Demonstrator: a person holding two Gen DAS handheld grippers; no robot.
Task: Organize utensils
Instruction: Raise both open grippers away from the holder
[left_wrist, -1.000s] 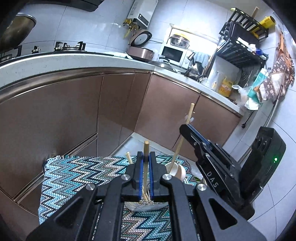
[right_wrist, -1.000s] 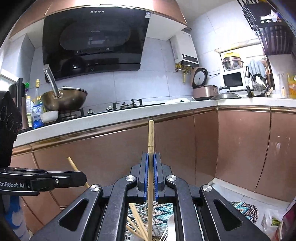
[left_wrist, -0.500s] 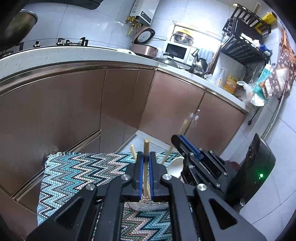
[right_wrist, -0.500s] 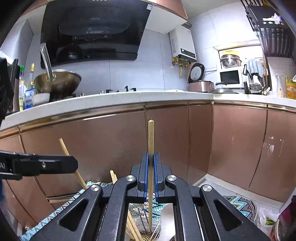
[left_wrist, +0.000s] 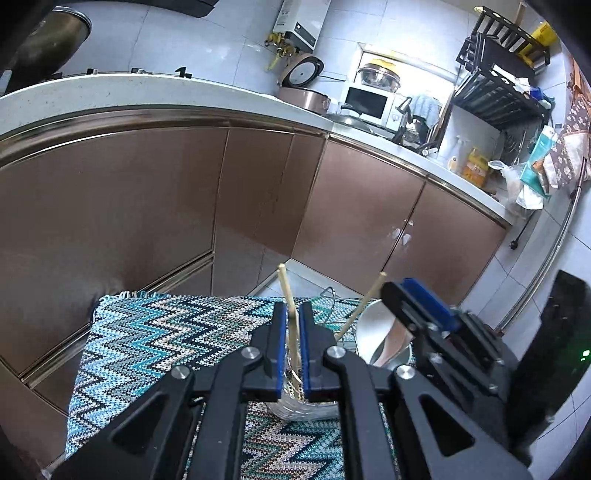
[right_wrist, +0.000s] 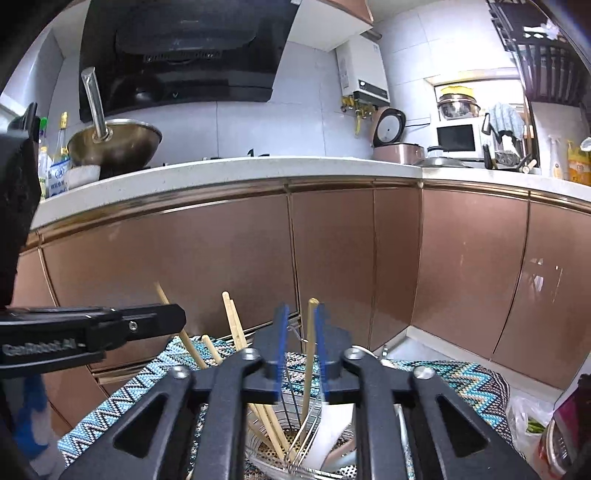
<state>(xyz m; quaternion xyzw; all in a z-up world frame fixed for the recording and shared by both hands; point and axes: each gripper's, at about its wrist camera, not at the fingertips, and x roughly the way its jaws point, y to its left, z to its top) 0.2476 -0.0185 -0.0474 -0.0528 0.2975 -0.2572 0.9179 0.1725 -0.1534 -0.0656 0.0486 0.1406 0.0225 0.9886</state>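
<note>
Now, both grippers low over the wire holder (right_wrist: 280, 446), which sits on the zigzag cloth (left_wrist: 147, 332) in front of the brown cabinets (left_wrist: 147, 203).

Left gripper (left_wrist: 291, 317): jaws narrow, blue pads closed on the first chopstick (left_wrist: 288, 291). It leans a little to the left, its top clear above the fingertips and its lower end down in the wire holder (left_wrist: 306, 410). From the right wrist view, the left gripper (right_wrist: 155, 325) reaches in from the left edge, with the first chopstick (right_wrist: 164, 295) slanting up behind its tip.

Right gripper (right_wrist: 300, 321): jaws have just been opening and stand partly apart. The second chopstick (right_wrist: 311, 332) stands between the pads, close against the right one. No grip that I can see. Its foot is inside the holder. From the left wrist view, the right gripper (left_wrist: 417, 306) sits to the right and just beyond the holder, with the second chopstick (left_wrist: 364, 304) slanting up beside its tip.

Also in the holder: more loose chopsticks (right_wrist: 232, 325), leaning left, and a white utensil (right_wrist: 332, 424) on the right side. I cannot tell what kind.

Far side: the white counter (right_wrist: 258, 170) runs above the cabinets, with a wok (right_wrist: 114, 142) on it to the left.
</note>
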